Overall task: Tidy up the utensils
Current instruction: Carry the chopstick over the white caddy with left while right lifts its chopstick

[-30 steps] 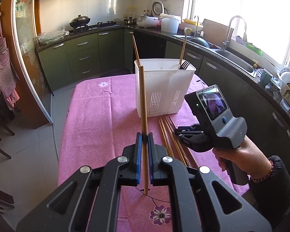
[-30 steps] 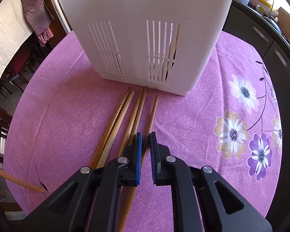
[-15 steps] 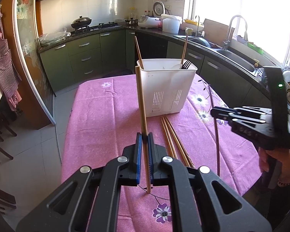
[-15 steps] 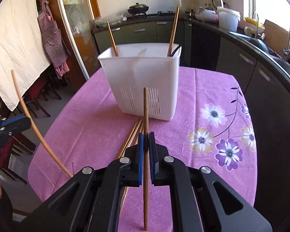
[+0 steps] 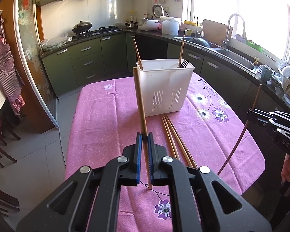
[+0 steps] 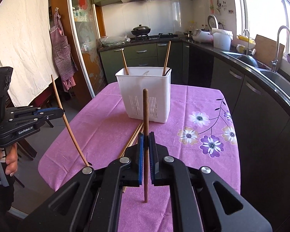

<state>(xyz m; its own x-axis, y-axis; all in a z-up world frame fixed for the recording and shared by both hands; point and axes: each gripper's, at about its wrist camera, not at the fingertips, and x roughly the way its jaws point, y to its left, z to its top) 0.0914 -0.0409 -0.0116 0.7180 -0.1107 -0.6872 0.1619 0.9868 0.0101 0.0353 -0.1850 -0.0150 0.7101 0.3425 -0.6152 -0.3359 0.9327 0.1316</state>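
A white slotted utensil holder stands on the purple table, also in the right wrist view, with two chopsticks and a fork in it. My left gripper is shut on a light wooden chopstick, held upright above the table's near end. My right gripper is shut on a darker chopstick, also upright. Each gripper shows in the other's view, the right and the left. Three loose chopsticks lie on the cloth in front of the holder.
The table has a purple floral cloth. Green kitchen cabinets and a counter with a sink run behind and to the right. Dark chairs stand at the left by the floor.
My right gripper closed on a chopstick from the pile, lifted it upright and drew back from the holder. My left gripper kept its chopstick and backed away slightly.
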